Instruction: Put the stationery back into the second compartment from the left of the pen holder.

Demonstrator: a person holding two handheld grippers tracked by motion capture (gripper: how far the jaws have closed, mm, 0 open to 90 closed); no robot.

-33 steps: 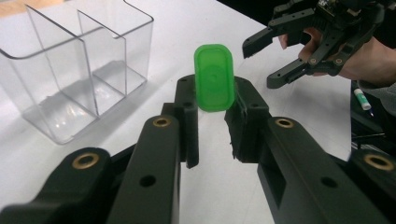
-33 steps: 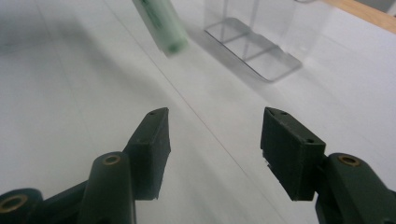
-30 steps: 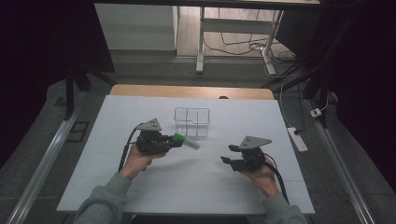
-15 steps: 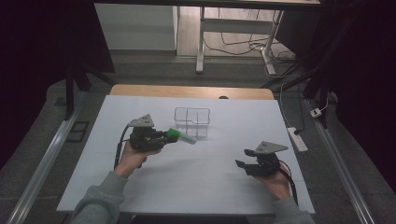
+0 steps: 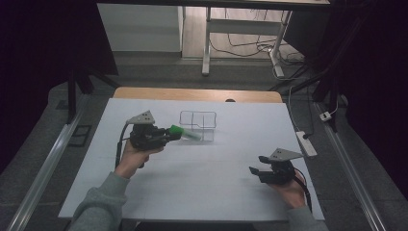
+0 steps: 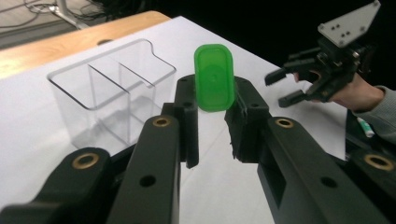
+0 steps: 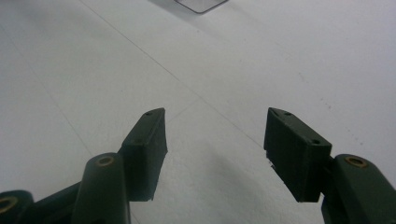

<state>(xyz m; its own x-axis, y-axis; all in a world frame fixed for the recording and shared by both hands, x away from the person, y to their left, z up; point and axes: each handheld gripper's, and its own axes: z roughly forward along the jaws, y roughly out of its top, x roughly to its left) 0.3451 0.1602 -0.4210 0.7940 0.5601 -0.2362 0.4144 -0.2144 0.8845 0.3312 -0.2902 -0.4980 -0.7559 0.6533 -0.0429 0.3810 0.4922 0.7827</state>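
High view: left gripper [image 5: 166, 136] above the white table [image 5: 202, 187] at about 10 o'clock from the table's middle, jaws clamped on a green-capped tube [image 5: 185, 133] that sticks out toward 3 o'clock. Tube's far end just beside the clear divided container [image 5: 198, 125], whether touching cannot be told. Container at 12 o'clock from the table's middle, near the far edge. Right gripper [image 5: 257, 172] down at 4 o'clock, well apart from the container, jaws spread with nothing between, pointing toward 9 o'clock. White power strip [image 5: 307, 143] on the floor at 3 o'clock, off the table's edge.

Left gripper view: left gripper [image 6: 212, 119] closed on the tube, its flat green cap [image 6: 214, 77] facing the camera, upright between the two black pads. Clear container [image 6: 109, 100] at 10 o'clock from the cap, three compartments, all empty. Right gripper [image 6: 282, 86] at 2 o'clock, jaws parted, held in a hand [image 6: 350, 93].

Right gripper view: right gripper [image 7: 215, 149] wide apart over bare white table [image 7: 93, 70], holding nothing. Corner of the clear container [image 7: 201, 4] at 12 o'clock
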